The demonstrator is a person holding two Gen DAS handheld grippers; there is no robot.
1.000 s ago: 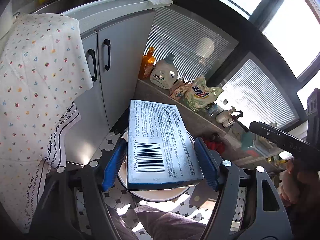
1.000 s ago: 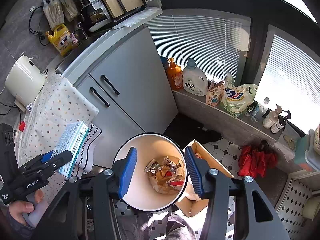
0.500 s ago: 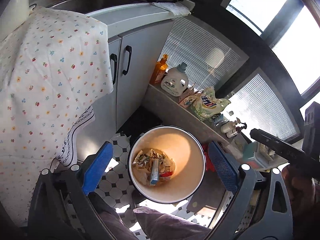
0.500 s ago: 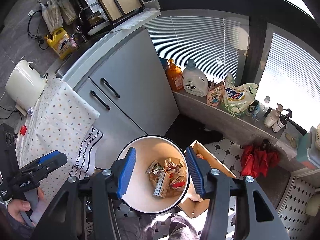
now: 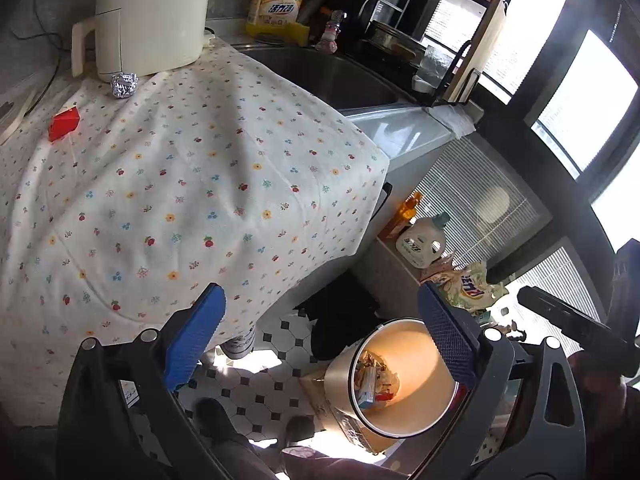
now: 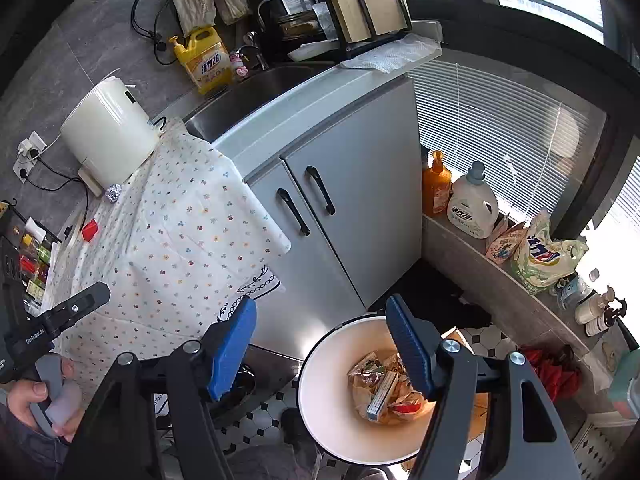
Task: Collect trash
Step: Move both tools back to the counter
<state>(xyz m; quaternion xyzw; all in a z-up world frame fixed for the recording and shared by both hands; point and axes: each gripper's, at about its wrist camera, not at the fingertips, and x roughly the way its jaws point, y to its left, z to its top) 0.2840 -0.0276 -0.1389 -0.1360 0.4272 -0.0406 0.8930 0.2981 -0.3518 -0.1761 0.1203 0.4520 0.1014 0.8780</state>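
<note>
Dropped from the left gripper [image 5: 320, 336], the pale blue barcoded carton [image 6: 382, 396] now lies among wrappers in the round white bin [image 6: 320, 364]; both grippers' jaws have just been opening and stand empty, right gripper [image 6: 324, 344] included, while a red scrap [image 5: 64, 125] and foil ball [image 5: 124, 85] wait on the floral tablecloth [image 5: 180, 200]

Bin [image 6: 320, 364] mouth lies open from above; cloth [image 5: 192, 184] corner overhangs at ten o'clock, cabinet [image 6: 360, 208] stands at twelve, ledge [image 6: 500, 292] bottles at two.
</note>
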